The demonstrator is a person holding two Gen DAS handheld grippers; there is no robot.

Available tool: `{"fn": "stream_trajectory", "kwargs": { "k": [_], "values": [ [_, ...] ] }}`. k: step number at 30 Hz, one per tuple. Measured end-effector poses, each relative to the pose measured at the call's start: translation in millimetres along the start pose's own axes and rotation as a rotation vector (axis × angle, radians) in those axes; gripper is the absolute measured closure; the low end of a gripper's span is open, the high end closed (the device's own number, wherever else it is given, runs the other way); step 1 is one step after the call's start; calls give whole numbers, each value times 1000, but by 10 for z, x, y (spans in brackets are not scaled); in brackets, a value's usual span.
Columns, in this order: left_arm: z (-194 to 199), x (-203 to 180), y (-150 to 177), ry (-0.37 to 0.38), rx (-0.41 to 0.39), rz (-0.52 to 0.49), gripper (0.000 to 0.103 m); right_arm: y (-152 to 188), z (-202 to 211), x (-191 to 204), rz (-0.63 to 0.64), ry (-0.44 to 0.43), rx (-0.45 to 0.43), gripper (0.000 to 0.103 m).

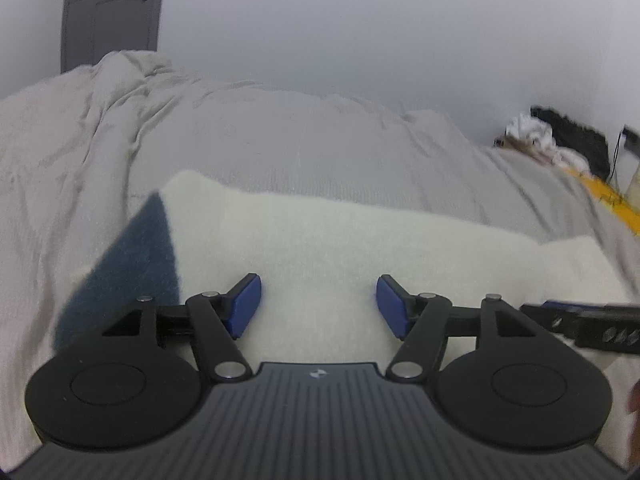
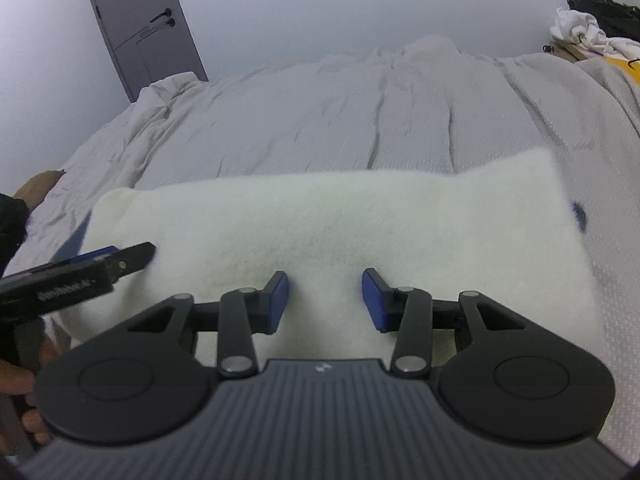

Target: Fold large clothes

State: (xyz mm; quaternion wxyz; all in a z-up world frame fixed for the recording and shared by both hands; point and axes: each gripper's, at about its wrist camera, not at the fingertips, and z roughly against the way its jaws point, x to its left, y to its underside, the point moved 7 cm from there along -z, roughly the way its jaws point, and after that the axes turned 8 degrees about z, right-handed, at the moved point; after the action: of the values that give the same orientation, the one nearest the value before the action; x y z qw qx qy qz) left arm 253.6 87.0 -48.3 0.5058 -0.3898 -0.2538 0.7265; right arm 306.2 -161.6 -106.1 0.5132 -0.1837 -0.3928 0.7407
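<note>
A fluffy cream garment [image 1: 360, 236] lies folded into a wide band on the bed, with a dark blue panel [image 1: 132, 264] showing at its left end. It fills the near middle of the right wrist view [image 2: 340, 220], with a small blue spot at its right edge. My left gripper [image 1: 318, 304] is open and empty just above the garment's near part. My right gripper [image 2: 325, 300] is open and empty over the garment's near edge. The left gripper also shows in the right wrist view [image 2: 132, 256], and the right gripper shows at the right edge of the left wrist view [image 1: 588, 320].
The bed is covered by a wrinkled light grey bedspread [image 2: 360, 112]. A grey door [image 2: 140, 28] stands at the back left. A pile of white and black clothes [image 2: 592, 28] and a yellow item [image 1: 604, 196] lie at the back right.
</note>
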Motion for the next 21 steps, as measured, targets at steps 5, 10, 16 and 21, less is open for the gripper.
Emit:
{"fn": "stream_trajectory", "kwargs": {
  "k": [5, 10, 16, 21],
  "values": [
    [450, 1, 100, 52, 4, 115, 26, 44, 55, -13, -29, -19, -12, 59],
    [681, 136, 406, 123, 118, 347, 24, 57, 105, -55, -86, -41, -11, 59],
    [394, 535, 639, 162, 224, 685, 24, 78, 121, -42, -106, -45, -10, 59],
    [222, 852, 708, 249, 186, 975, 24, 87, 128, -75, -135, -54, -14, 59]
  ]
}}
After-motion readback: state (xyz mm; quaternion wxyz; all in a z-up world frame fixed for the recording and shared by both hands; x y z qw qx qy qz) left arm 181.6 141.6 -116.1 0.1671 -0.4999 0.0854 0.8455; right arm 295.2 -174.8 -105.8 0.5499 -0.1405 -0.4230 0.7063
